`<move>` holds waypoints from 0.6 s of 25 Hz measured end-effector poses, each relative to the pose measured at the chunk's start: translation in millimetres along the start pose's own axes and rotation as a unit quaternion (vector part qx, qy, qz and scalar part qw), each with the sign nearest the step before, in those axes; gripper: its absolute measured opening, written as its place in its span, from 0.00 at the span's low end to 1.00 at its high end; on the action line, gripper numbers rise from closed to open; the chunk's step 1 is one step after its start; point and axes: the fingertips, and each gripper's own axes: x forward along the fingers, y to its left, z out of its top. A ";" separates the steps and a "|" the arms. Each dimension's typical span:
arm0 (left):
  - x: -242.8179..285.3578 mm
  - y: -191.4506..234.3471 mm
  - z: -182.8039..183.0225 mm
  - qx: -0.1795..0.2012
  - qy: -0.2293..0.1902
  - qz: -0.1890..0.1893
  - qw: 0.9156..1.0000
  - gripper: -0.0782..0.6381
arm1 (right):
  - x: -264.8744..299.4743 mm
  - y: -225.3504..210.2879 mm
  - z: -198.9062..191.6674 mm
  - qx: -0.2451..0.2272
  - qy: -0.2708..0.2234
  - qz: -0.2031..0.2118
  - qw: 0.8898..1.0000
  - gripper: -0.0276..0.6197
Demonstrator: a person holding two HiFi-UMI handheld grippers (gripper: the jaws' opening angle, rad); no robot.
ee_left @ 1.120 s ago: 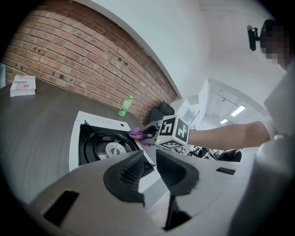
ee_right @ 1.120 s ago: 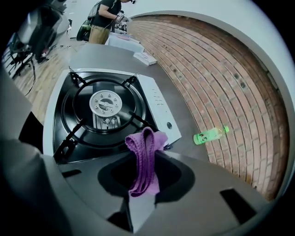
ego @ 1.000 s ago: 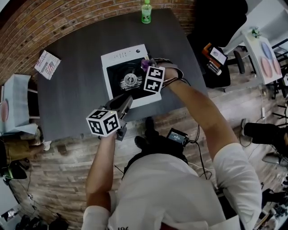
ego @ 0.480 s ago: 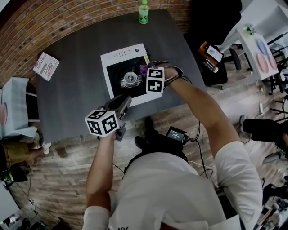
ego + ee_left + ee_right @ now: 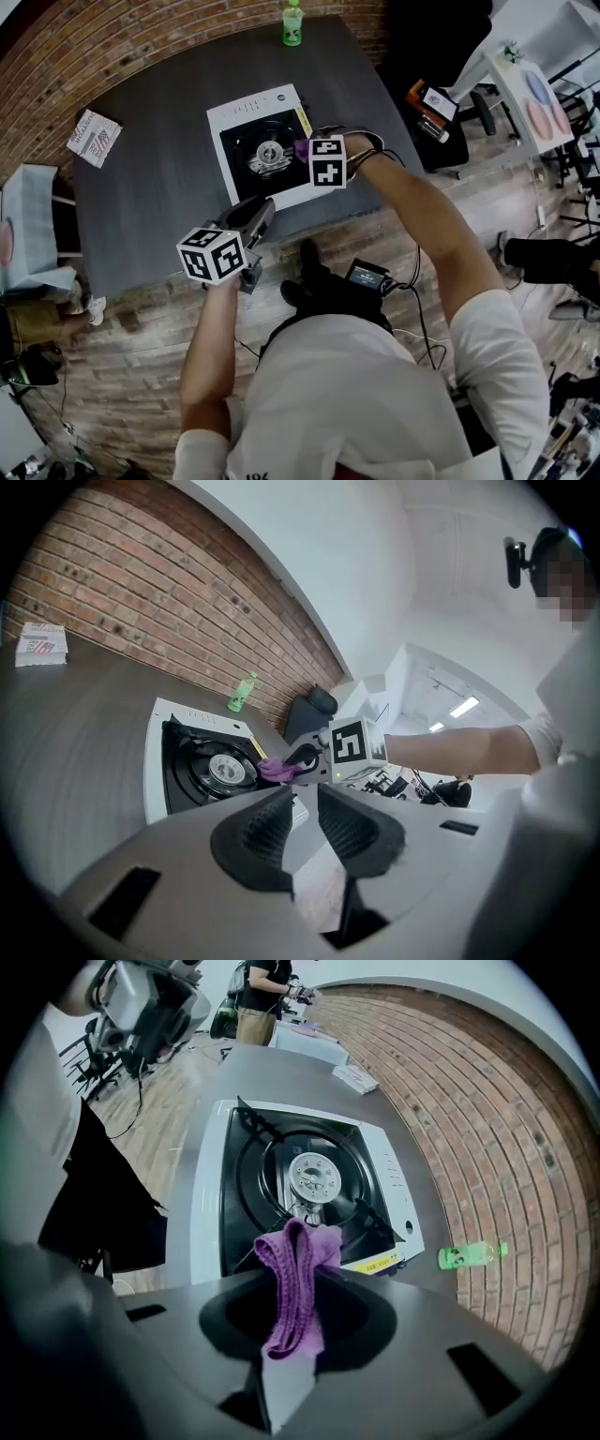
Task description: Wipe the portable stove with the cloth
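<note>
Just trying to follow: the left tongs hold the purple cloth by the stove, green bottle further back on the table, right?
No: the right tongs hold the purple cloth by the stove, as the right gripper view shows; the left tongs are empty. The green bottle is there.

**Colours and Patterns at the Stove**

A purple cloth (image 5: 302, 1246) with a ribbed weave is shown. The portable stove (image 5: 234, 109) is cased in white, with a black burner well, a silver burner centre and a yellow label strip (image 5: 380, 1263). Black-and-white square markers are borne on the cubes of the left gripper (image 5: 255, 217) and the right gripper (image 5: 307, 150), whose bodies are grey. The table (image 5: 141, 206) is dark grey, the wall (image 5: 141, 592) red-brown brick, the bottle (image 5: 292, 22) green, and the floor (image 5: 122, 375) grey-brown planking.
</note>
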 end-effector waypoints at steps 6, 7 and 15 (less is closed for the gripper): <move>-4.6 -7.5 -5.9 0.002 0.004 -0.009 1.000 0.24 | -5.8 14.5 -2.0 -0.002 0.002 0.015 1.000 0.20; -5.2 -8.4 -6.8 0.002 0.005 -0.010 1.000 0.24 | -7.2 15.4 -2.3 -0.001 0.002 0.017 1.000 0.20; -3.4 -13.9 -17.1 0.000 0.010 -0.003 1.000 0.24 | -16.1 32.7 -10.9 -0.012 -0.009 0.052 0.999 0.20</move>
